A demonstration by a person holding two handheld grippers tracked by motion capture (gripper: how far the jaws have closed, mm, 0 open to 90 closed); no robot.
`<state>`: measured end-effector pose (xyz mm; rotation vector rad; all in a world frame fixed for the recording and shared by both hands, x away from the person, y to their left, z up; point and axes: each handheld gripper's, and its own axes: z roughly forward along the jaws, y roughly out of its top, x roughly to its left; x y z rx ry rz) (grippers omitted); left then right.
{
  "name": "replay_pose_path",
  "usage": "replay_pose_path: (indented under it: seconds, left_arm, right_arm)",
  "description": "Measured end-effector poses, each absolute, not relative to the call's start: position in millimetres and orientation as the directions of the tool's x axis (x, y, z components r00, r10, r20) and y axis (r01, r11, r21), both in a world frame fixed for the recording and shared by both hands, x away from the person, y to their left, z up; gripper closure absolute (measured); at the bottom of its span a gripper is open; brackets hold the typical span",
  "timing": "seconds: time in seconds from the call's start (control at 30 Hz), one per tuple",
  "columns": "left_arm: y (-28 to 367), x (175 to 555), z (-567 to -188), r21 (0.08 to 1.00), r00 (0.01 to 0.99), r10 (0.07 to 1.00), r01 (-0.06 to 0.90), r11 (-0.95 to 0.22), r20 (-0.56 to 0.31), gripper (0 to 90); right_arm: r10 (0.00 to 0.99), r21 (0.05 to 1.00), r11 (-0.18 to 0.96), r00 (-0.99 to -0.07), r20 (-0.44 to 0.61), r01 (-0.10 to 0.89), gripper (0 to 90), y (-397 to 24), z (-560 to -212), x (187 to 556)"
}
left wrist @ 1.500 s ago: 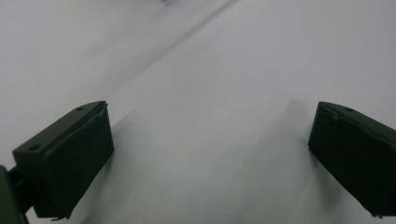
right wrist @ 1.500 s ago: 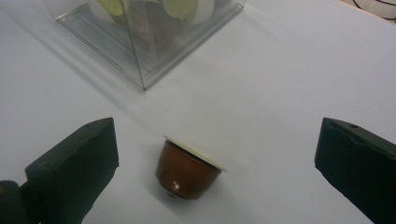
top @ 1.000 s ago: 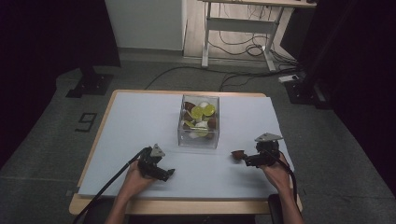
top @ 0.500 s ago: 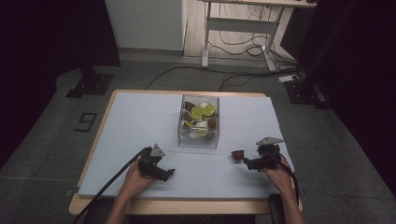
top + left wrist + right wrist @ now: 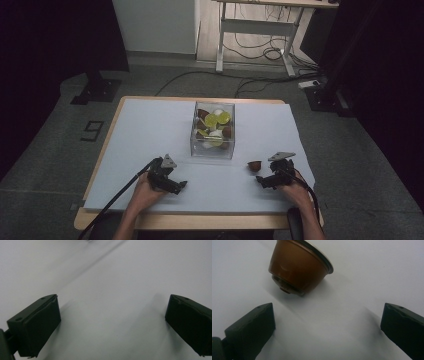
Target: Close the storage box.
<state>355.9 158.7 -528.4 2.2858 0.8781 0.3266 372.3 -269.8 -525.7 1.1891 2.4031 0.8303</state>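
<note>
A brown coffee capsule [image 5: 255, 165] lies on its side on the white table cover, just left of my right gripper [image 5: 263, 182]. In the right gripper view the capsule [image 5: 298, 270] rests a little beyond the wide-apart jaws of the open right gripper [image 5: 328, 327], untouched. My left gripper [image 5: 176, 185] sits near the table's front edge; the left gripper view shows this gripper [image 5: 112, 325] open, with bare white surface between its jaws. A clear plastic box [image 5: 194, 145] at the table's middle holds several yellow, white and brown capsules.
The white cover [image 5: 150, 130] spans most of the wooden table. A black cable [image 5: 117, 195] trails from the left gripper off the front edge. Dark floor, stand bases and a desk frame [image 5: 250, 35] lie beyond the table.
The right gripper has drawn back toward the front edge, leaving the brown capsule lying free on the cover. The left gripper has stayed put.
</note>
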Motion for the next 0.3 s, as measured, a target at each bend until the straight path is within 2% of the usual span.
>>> replay_pose_path:
  seconds: [0.1,0.3]
  left_arm:
    - [158.6,355.9,-528.4,0.659,0.744,0.669,0.504,-0.558,-0.003,0.0]
    - [158.7,355.6,-528.6,0.658,0.743,0.669,0.506,-0.557,-0.005,0.0]
  right_arm:
    - [0.814,0.647,0.441,-0.581,0.004,0.622,0.0,-273.8,-529.0,371.7]
    - [0.812,0.676,0.429,-0.584,0.004,0.600,0.0,-275.7,-532.5,368.4]
